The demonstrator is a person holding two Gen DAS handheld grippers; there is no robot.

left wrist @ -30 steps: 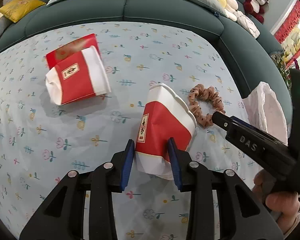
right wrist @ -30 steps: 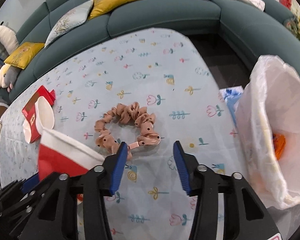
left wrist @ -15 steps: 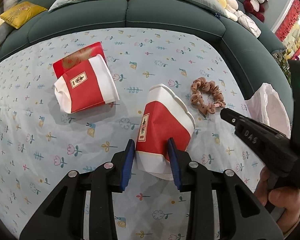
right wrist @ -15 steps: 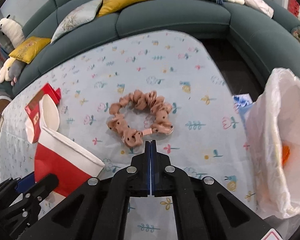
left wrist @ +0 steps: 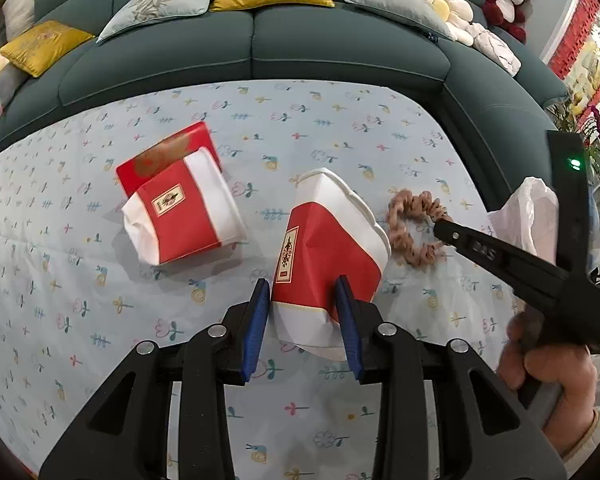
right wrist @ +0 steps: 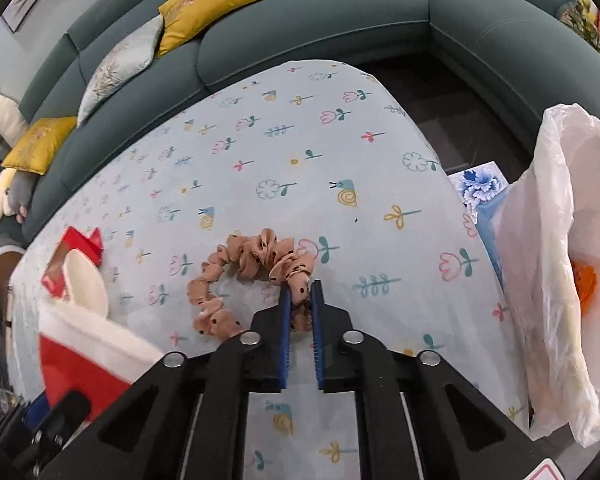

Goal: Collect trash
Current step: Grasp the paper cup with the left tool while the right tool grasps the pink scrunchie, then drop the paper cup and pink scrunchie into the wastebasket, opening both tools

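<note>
My left gripper (left wrist: 302,286) is shut on a red and white paper cup (left wrist: 332,248), held above the floral tablecloth (left wrist: 80,320); the cup also shows at the lower left of the right wrist view (right wrist: 88,356). My right gripper (right wrist: 300,294) is shut on a tan dotted scrunchie (right wrist: 244,272) lying on the cloth; the scrunchie also shows in the left wrist view (left wrist: 412,224). A second red and white cup (left wrist: 184,216) lies on its side on a red box (left wrist: 160,152). A white plastic trash bag (right wrist: 556,264) stands open at the right.
A dark green curved sofa (left wrist: 260,44) with yellow and grey cushions wraps the far side of the table. A blue floral packet (right wrist: 480,188) lies by the bag. The table's right edge (right wrist: 432,148) drops to dark floor.
My right gripper went from open to fully shut, then closed on the scrunchie's near edge. My left gripper keeps holding the cup and has drawn back a little.
</note>
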